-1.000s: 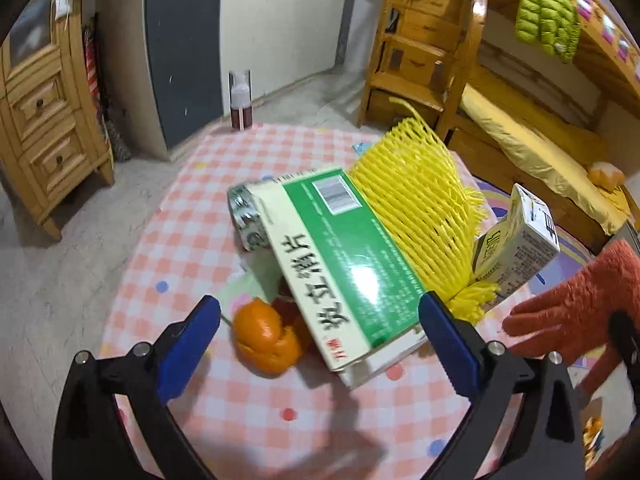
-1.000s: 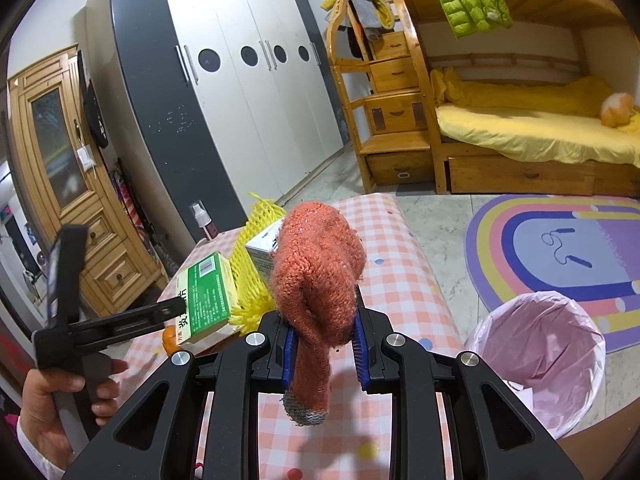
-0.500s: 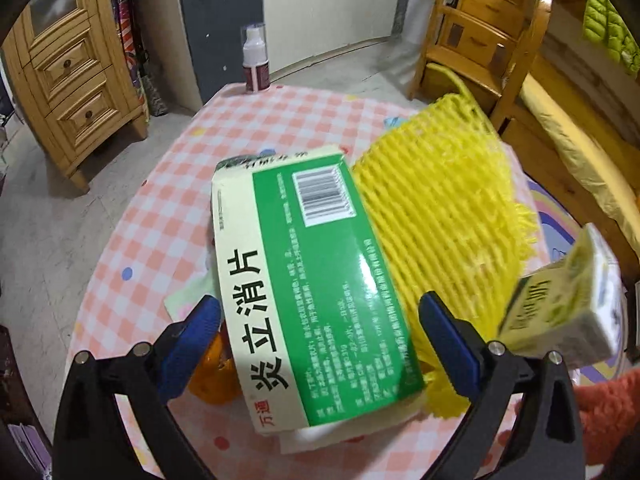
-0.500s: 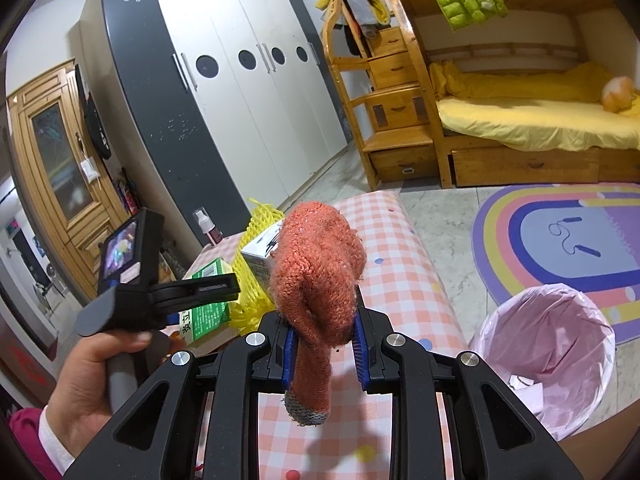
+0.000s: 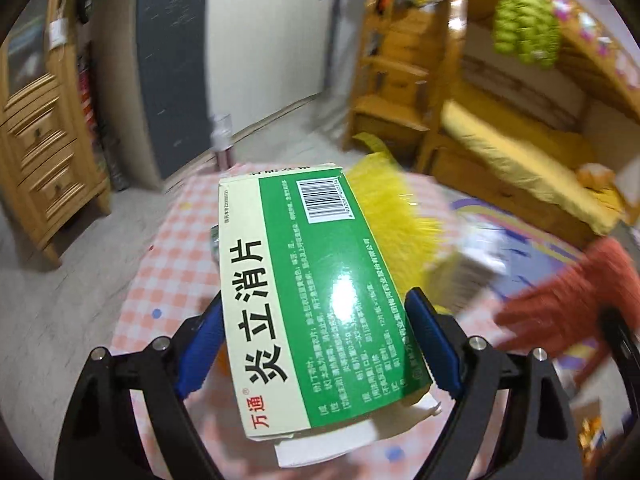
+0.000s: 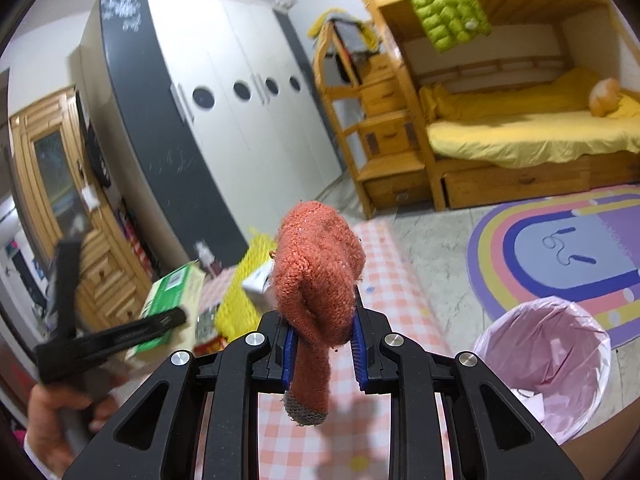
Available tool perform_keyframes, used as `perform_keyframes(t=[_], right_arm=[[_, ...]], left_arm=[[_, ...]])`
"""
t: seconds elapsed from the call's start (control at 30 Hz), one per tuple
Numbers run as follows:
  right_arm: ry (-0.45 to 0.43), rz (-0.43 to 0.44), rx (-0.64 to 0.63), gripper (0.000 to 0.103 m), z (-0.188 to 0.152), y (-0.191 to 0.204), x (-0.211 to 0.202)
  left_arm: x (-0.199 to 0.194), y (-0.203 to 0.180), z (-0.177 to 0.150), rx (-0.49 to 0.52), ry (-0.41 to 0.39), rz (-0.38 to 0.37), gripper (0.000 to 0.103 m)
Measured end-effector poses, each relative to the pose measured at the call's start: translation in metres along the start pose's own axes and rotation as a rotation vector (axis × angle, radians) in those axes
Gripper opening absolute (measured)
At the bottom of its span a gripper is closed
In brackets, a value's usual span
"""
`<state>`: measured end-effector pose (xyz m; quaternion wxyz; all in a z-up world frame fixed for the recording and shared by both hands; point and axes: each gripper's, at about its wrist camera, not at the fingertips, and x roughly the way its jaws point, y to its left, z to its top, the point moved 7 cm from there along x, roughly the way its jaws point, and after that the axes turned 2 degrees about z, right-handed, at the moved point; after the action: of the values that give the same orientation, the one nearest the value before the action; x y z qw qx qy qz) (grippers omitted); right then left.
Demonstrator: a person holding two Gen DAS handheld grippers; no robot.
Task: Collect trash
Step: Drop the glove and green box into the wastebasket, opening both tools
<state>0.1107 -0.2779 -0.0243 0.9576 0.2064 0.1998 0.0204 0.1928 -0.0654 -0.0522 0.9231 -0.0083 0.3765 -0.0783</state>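
A green and cream medicine box (image 5: pixel 320 288) sits between the blue pads of my left gripper (image 5: pixel 314 300). The jaws are closing, and both pads touch the box's long sides. The box stays sharp while the room behind it blurs. In the right wrist view the same box (image 6: pixel 172 292) is raised above the table in that gripper (image 6: pixel 160 324), held by a person's hand. My right gripper (image 6: pixel 322 328) is shut on an orange knitted glove (image 6: pixel 316 280), which droops over the jaws. A bin lined with a pink bag (image 6: pixel 548 364) stands on the floor to the right.
On the pink checked table (image 5: pixel 168 264) lie a yellow foam net (image 5: pixel 396 216) and a small blurred carton (image 5: pixel 476 264). A bottle (image 5: pixel 222 136) stands at the far edge. A wooden dresser (image 5: pixel 36 152), a bunk bed (image 6: pixel 520 136) and a rainbow rug (image 6: pixel 560 256) surround it.
The left jaws have come in from wide open onto the sides of the green box, and box and gripper have risen from the table. The right gripper still holds the glove.
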Motion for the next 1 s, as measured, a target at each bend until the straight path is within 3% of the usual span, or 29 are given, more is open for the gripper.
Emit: perform_keyframes(t=[0.1, 0.27, 0.47, 0.6, 0.7, 0.77, 0.83, 1.0], right_arm=[[-0.042, -0.04, 0.007, 0.023, 0.011, -0.013, -0.02], [-0.072, -0.18, -0.016, 0.023, 0.019, -0.056, -0.056], [-0.011, -0.375, -0.002, 0.023, 0.005, -0.137, -0.075], [0.07, -0.451, 0.025, 0.023, -0.012, -0.184, -0.063], [0.124, -0.477, 0.046, 0.026, -0.023, -0.214, -0.047], [0.158, -0.467, 0.065, 0.039, -0.03, -0.229, -0.036], [0.178, -0.478, 0.08, 0.046, -0.038, -0.24, -0.031], [0.159, -0.469, 0.112, 0.048, -0.042, -0.241, -0.037]], left_arm=[[-0.028, -0.031, -0.006, 0.078, -0.028, -0.095, 0.084], [-0.055, -0.124, -0.02, 0.249, -0.055, -0.302, 0.085], [-0.012, -0.227, -0.054, 0.389, 0.049, -0.442, 0.085], [0.035, -0.283, -0.067, 0.426, 0.143, -0.476, 0.085], [0.056, -0.308, -0.071, 0.439, 0.172, -0.496, 0.085], [0.067, -0.325, -0.071, 0.449, 0.181, -0.496, 0.091], [0.071, -0.33, -0.069, 0.446, 0.167, -0.504, 0.095], [0.065, -0.299, -0.059, 0.411, 0.13, -0.465, 0.095]])
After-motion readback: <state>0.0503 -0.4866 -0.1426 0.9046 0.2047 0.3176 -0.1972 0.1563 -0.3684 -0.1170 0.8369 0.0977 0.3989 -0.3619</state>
